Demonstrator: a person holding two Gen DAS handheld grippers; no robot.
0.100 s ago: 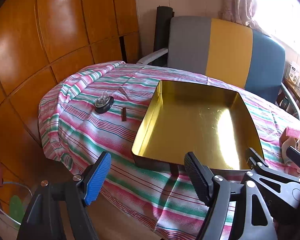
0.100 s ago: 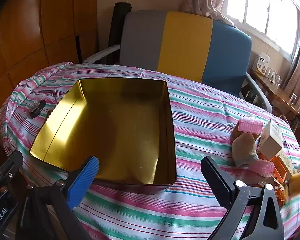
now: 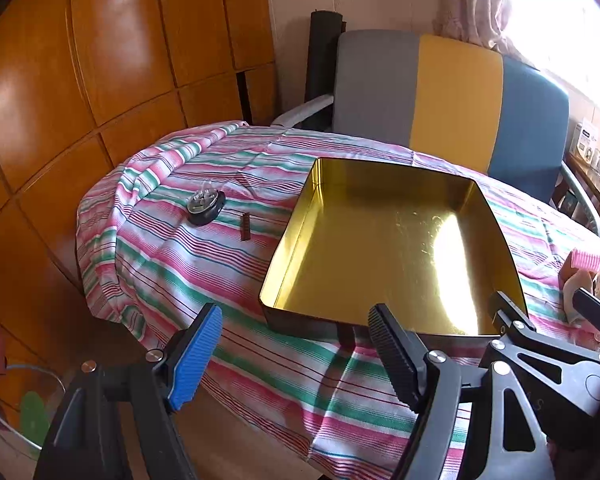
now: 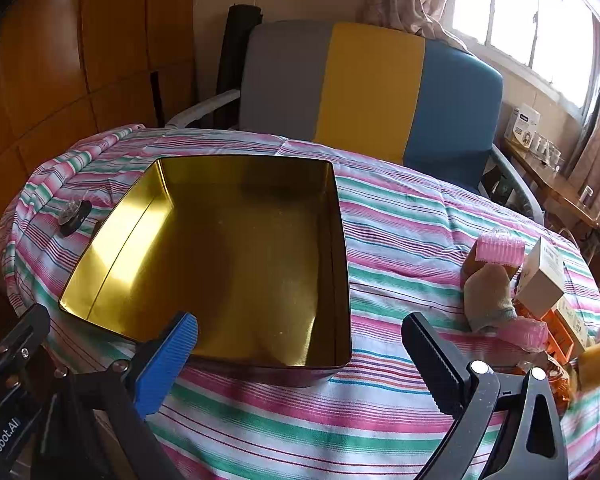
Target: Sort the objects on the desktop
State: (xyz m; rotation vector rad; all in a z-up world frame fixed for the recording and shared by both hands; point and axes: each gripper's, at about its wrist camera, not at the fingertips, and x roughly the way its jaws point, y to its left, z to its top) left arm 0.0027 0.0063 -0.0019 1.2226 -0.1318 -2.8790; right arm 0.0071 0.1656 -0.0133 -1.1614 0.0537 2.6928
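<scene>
Hovering at the table's near edge, both grippers — left (image 3: 296, 350) and right (image 4: 300, 354) — have jaws spread wide, holding nothing. Between them on the striped cloth (image 4: 399, 216) sits the gold tin (image 4: 341, 240), bare inside. Only the left view shows the small brown stick (image 3: 244, 228) beside the black disc (image 3: 206, 210); the right view shows the whole pile (pink rollers (image 4: 499, 246), white box (image 4: 541, 278)) right of the tin.

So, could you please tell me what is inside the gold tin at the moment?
Nothing shows inside the gold tin: its floor is bare in both views, only reflections and shadow. The near wall hides a thin strip of floor behind it in the right wrist view.
</scene>
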